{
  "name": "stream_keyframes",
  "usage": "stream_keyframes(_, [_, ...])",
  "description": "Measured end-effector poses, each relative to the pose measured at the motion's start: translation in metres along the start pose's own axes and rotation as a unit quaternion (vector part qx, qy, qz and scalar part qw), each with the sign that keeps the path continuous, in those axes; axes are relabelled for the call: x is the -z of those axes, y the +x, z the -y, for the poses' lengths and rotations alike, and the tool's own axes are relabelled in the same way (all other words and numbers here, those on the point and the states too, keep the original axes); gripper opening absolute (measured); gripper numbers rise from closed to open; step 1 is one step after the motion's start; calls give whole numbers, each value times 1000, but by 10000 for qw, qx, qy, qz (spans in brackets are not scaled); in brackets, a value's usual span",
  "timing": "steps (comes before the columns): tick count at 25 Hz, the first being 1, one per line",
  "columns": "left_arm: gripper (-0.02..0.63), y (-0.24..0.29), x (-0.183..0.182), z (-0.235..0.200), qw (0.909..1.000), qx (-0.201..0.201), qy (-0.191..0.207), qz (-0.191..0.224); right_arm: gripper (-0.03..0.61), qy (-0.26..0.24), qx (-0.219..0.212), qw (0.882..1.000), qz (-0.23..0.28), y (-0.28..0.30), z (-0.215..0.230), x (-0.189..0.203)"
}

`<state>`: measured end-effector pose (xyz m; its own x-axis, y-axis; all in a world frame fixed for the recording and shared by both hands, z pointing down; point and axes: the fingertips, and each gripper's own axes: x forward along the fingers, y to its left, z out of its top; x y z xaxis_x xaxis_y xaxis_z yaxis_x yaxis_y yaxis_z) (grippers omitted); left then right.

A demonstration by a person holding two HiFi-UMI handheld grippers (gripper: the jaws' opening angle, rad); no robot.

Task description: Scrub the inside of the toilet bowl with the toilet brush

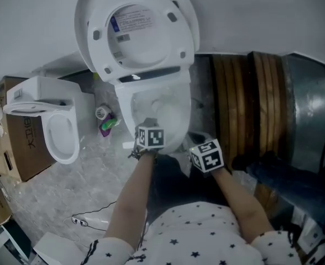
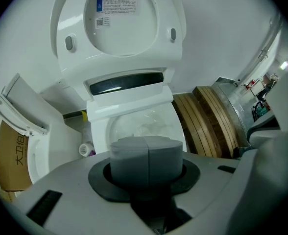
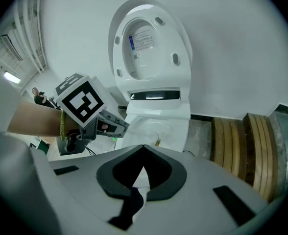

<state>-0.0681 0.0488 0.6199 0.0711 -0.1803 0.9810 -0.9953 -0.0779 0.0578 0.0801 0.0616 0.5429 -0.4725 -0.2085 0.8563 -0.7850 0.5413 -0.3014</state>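
White toilet bowl, lid raised — left gripper, right gripper near, jaws together, empty.

The right gripper is pointing at a white toilet standing against a white wall, with its lid standing upright and its bowl lying open. The gripper's dark jaws are meeting at their tips with nothing between them. The left gripper, carrying a marker cube, is hovering just beside the bowl's left rim, and curved wooden strips are standing on edge to the toilet's right.
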Motion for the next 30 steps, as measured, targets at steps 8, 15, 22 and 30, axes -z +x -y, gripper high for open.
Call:
stream_keyframes(8, [153,-38,23,10,9997,-50,-226,78,6,-331,-159,9993,4,-21,-8,-12])
stream_keyframes(15, [153,-65,43,17,9990,-76,-424,146,6,-626,-447,9970,-93,-30,-22,-20])
stream_keyframes(22, [153,-84,56,23,9975,-107,-661,221,6,-882,-717,9934,-184,-38,-31,-24])
stream_keyframes(30, [153,-98,63,23,9961,-214,-802,314,6,-1054,-802,9906,-335,-45,-30,-25])
